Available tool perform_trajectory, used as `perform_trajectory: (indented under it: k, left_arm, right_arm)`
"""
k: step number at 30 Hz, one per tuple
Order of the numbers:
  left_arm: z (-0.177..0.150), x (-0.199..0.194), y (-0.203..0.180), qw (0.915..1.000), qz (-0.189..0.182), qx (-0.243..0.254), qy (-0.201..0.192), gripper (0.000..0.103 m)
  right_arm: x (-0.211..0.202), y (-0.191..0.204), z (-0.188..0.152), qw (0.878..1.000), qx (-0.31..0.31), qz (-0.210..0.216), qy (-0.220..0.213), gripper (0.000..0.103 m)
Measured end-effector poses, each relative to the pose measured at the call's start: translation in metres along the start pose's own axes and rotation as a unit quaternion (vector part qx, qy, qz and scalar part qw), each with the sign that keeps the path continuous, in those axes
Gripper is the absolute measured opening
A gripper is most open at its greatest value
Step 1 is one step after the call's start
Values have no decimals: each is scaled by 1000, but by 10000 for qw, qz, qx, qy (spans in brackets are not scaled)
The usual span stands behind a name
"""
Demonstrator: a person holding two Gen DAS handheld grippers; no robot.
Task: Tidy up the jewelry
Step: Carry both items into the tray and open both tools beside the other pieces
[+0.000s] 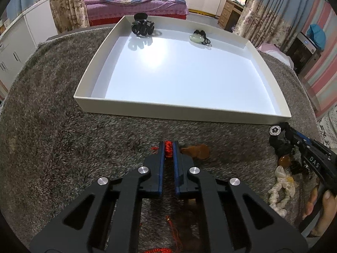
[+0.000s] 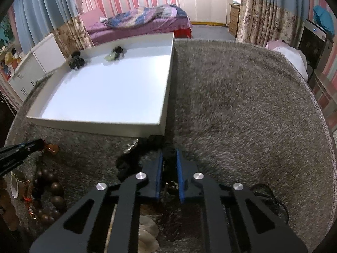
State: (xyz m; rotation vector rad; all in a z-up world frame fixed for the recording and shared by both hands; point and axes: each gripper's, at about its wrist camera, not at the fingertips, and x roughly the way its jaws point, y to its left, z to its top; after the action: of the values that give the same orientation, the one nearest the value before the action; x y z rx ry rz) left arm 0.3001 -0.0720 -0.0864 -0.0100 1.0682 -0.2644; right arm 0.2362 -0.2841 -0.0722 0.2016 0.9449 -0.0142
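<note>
My left gripper [image 1: 168, 145] is shut on the red knotted cord [image 1: 168, 149] of a brown gourd pendant [image 1: 197, 151], low over the grey rug just short of the white tray [image 1: 185, 110]. My right gripper [image 2: 169, 152] is shut on a black scrunchie [image 2: 134, 160] that carries a rhinestone charm [image 1: 275, 130]; it sits by the tray's near right corner [image 2: 162, 127]. Inside the tray, at the far side, lie a black claw hair clip [image 1: 142, 27] and a pale green pendant on a black cord [image 1: 198, 37].
On the rug by the right gripper lie a cream scrunchie [image 1: 281, 191], an amber piece [image 1: 284, 160] and a dark wooden bead bracelet [image 2: 51, 191]. A red cord tail [image 1: 171, 229] trails under the left gripper. A bed, curtains and cabinets stand beyond the rug.
</note>
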Motion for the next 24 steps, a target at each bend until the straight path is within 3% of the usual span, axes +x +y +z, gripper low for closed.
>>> perform_trajectory:
  k: [7, 14, 19, 24]
  left_arm:
    - [9, -33, -6, 9996, -52, 40, -273, 5]
    - [52, -66, -11, 9992, -115, 99, -365, 5]
    - [89, -63, -12, 9992, -106, 101, -373, 5]
    - [125, -37, -12, 9999, -45, 65, -151, 5]
  right_arm:
    - [-28, 6, 14, 9994, 15, 158, -294, 11]
    - [-48, 14, 59, 9985, -103, 190, -496, 11]
    - [-37, 22, 93, 9982, -103, 263, -527, 11]
    - [-12, 31, 124, 9984, -172, 254, -481, 10]
